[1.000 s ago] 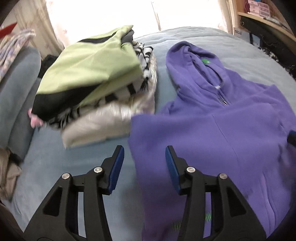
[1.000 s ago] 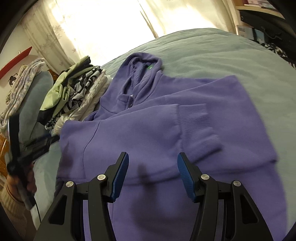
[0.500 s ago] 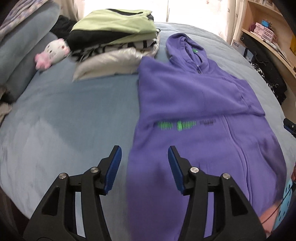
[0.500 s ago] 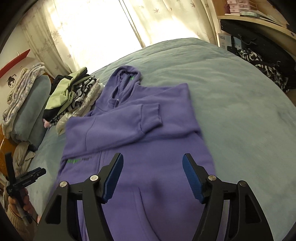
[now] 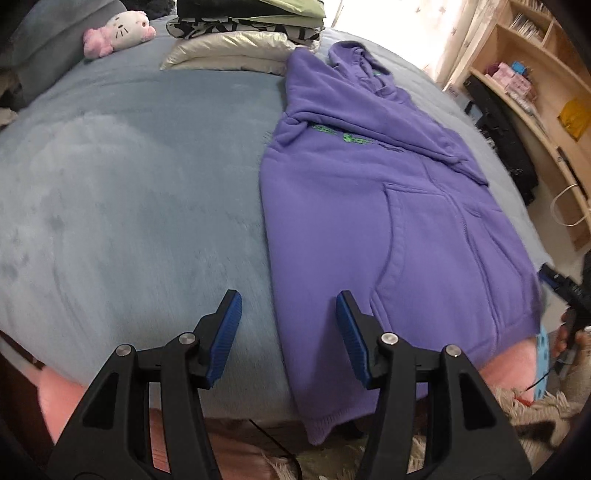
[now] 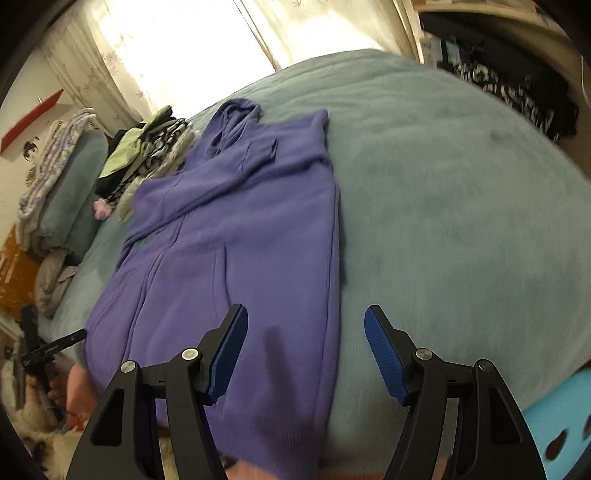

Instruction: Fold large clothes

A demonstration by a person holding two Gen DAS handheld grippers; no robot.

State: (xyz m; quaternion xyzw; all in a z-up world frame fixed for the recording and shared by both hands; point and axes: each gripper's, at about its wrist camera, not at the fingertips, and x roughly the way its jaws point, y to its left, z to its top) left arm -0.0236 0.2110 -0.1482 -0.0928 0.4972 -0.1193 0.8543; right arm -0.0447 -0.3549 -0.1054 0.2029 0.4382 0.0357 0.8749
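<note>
Both sleeves lie folded across the purple hoodie (image 5: 388,206), spread flat on the bed (image 5: 129,184). Left gripper (image 5: 288,334) and right gripper (image 6: 304,352) hover released, empty, hem just beyond their fingers; each should pinch one hem corner evenly before lifting toward the hood.

The hoodie (image 5: 388,206) lies flat on the bed (image 5: 129,184), hood toward the far end, hem hanging over the near edge. A stack of folded clothes (image 5: 243,37) sits at the far end, just left of the hood. A plush toy (image 5: 118,27) lies left of the stack. Shelves (image 5: 535,92) stand right of the bed.
</note>
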